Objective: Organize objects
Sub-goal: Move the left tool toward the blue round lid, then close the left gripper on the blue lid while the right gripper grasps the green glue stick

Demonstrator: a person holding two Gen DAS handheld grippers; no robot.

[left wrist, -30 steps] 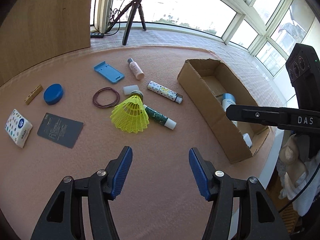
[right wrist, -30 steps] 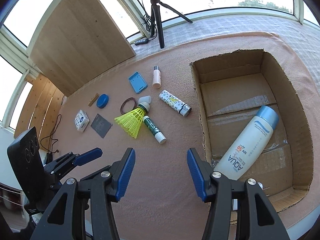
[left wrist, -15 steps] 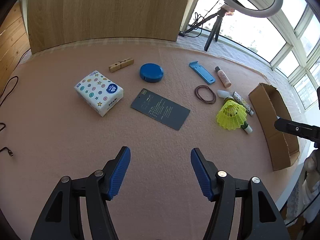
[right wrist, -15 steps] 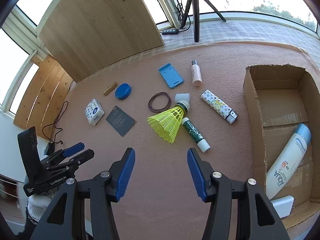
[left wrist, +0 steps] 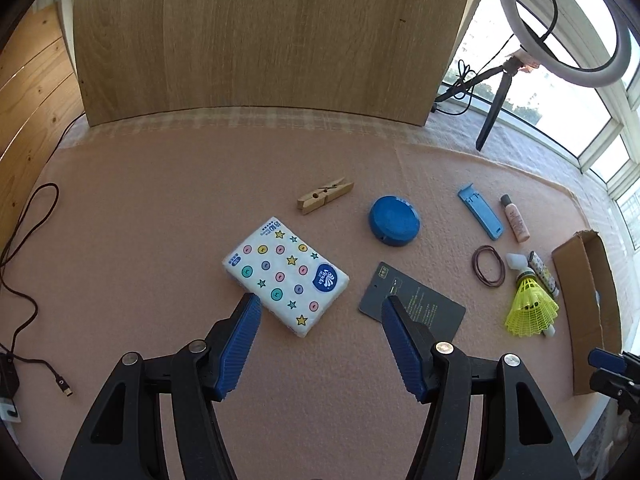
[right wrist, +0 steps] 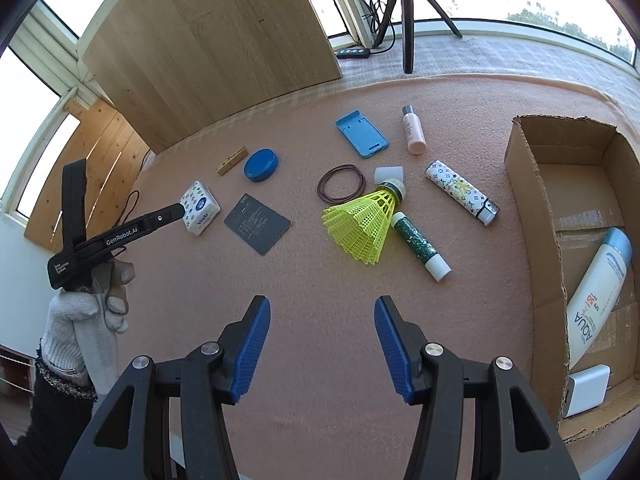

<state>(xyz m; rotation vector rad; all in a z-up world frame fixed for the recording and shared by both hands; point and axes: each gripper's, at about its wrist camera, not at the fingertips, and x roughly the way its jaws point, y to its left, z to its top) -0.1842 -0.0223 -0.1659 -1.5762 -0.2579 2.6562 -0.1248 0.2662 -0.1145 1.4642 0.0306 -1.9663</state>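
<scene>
My left gripper [left wrist: 320,312] is open, just short of a white tissue pack [left wrist: 285,276] with coloured dots; the pack also shows in the right wrist view [right wrist: 199,207]. My right gripper [right wrist: 322,316] is open and empty, above the pink mat in front of a yellow shuttlecock [right wrist: 360,226]. A cardboard box [right wrist: 532,184] at the right holds a sunscreen bottle [right wrist: 598,300] and a white block [right wrist: 586,390]. On the mat lie a dark card [left wrist: 412,304], a blue round lid [left wrist: 394,220], a clothespin [left wrist: 325,195] and a green tube [right wrist: 420,246].
Also on the mat: a blue phone stand [right wrist: 362,138], a pink bottle [right wrist: 414,132], a rubber band ring [right wrist: 341,188], a patterned lighter [right wrist: 460,192]. A wooden board [left wrist: 260,40] stands behind. A cable [left wrist: 24,272] lies at the left; a tripod [right wrist: 406,8] stands by the window.
My left gripper has swung left from the shuttlecock and box to the tissue pack and come close to it. My right gripper has backed away from the box towards the mat's middle.
</scene>
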